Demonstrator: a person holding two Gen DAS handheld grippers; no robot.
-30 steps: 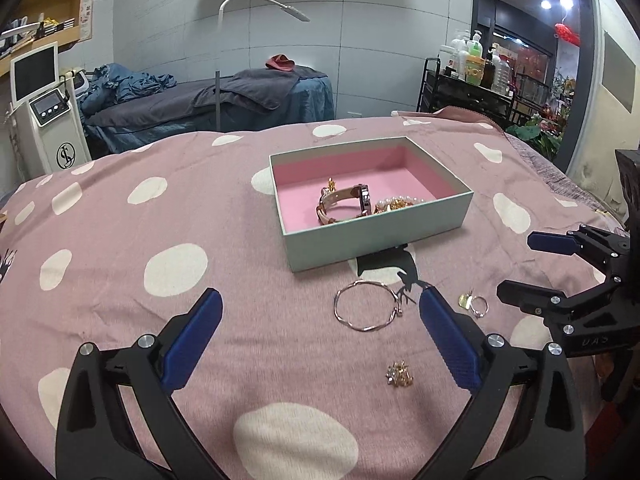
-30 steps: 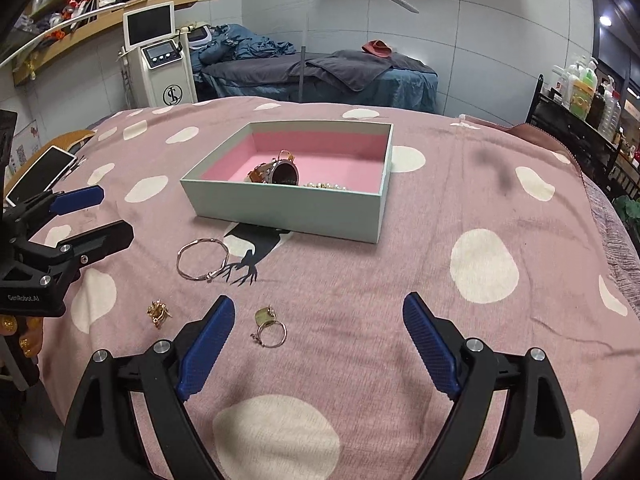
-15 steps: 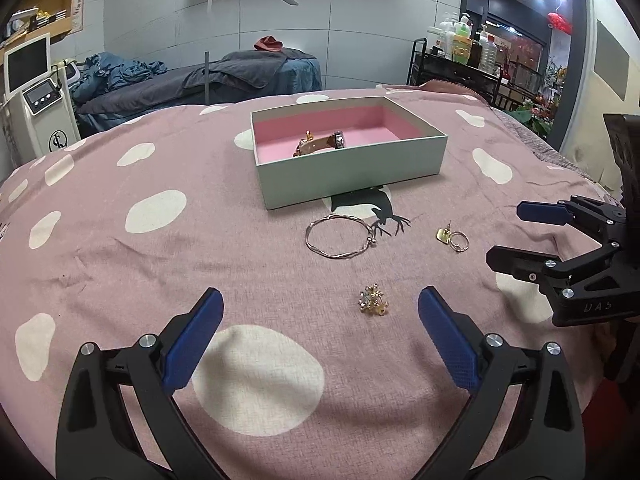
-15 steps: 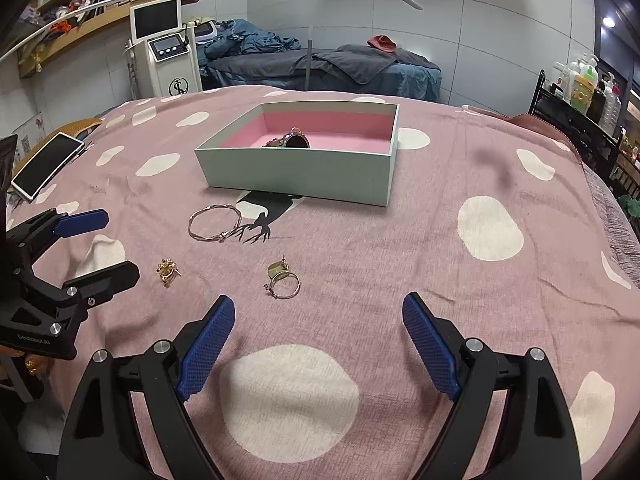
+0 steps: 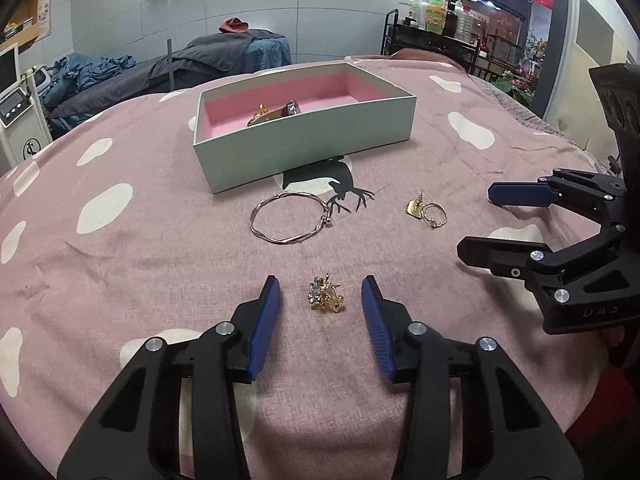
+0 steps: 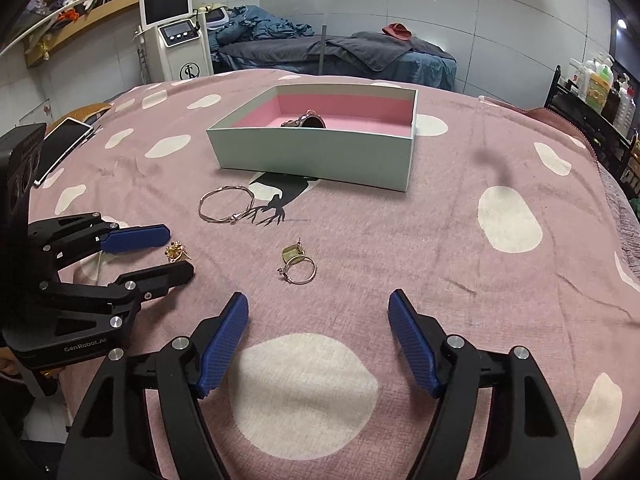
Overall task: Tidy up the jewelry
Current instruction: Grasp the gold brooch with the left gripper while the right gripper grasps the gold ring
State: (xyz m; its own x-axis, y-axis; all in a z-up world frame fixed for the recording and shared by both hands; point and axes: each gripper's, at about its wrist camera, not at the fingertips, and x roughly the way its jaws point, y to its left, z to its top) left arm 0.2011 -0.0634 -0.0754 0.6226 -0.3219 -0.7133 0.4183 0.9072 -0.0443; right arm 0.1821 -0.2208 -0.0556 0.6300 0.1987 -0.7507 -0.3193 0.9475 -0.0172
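Left gripper (image 5: 320, 292) low over the pink spotted cloth (image 5: 140, 264), jaws just been closing in, still parted; small gold earring cluster (image 5: 326, 298) lies between the blue pads, a gap on each side, pads not touching it. Right gripper (image 6: 318, 312) also open and also just narrowed somewhat, nothing between its jaws; gold ring with square earring (image 6: 296, 264) lies on the cloth just ahead of it. Thin silver bangle (image 5: 290, 218) flat on the cloth near the front wall of the mint box (image 5: 312, 144), beside the black deer print (image 5: 332, 184). Box open, pink-lined; a watch (image 5: 276, 114) lies inside, partly hidden by the wall. Phone (image 6: 62, 146) at the far left edge of the cloth in right-wrist view
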